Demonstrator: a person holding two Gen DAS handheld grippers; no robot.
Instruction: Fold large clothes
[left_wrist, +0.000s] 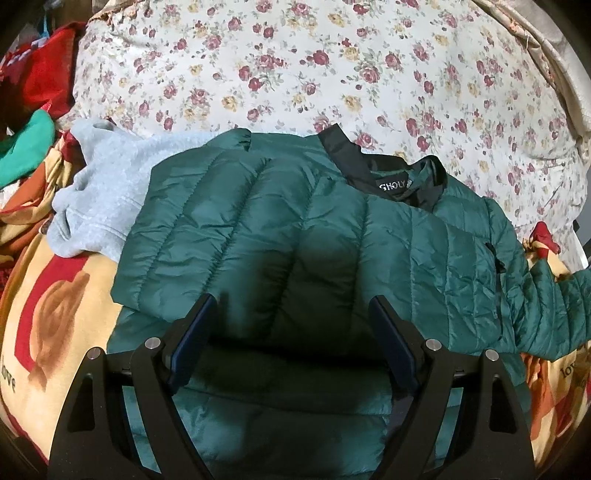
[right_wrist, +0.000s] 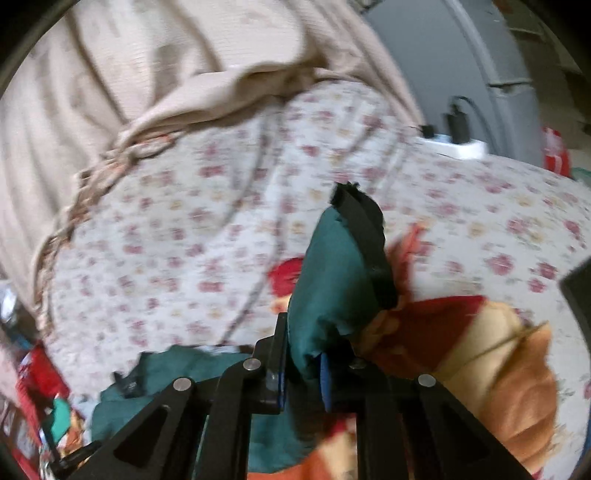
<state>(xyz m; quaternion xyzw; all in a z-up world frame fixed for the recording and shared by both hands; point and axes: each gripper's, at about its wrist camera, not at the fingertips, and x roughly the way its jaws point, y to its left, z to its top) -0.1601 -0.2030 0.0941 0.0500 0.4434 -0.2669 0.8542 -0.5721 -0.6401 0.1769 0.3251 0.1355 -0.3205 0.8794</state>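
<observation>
Two tongs: left tongs (left_wrist: 291, 314) spread above the green jacket (left_wrist: 314, 221), right tongs (right_wrist: 301, 354) pinching its sleeve (right_wrist: 332, 280).

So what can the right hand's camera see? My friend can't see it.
The right gripper is shut on a bunched green jacket sleeve with a black cuff. Behind it lie a flowery sheet and a red and yellow blanket.

A floral sheet (left_wrist: 332, 74) covers the bed beneath a rose-printed red and cream blanket (left_wrist: 55, 314), beige curtains (right_wrist: 92, 92) hang behind, and a white power strip (right_wrist: 458, 146) with black plugs sits near the grey wall (right_wrist: 424, 55).
</observation>
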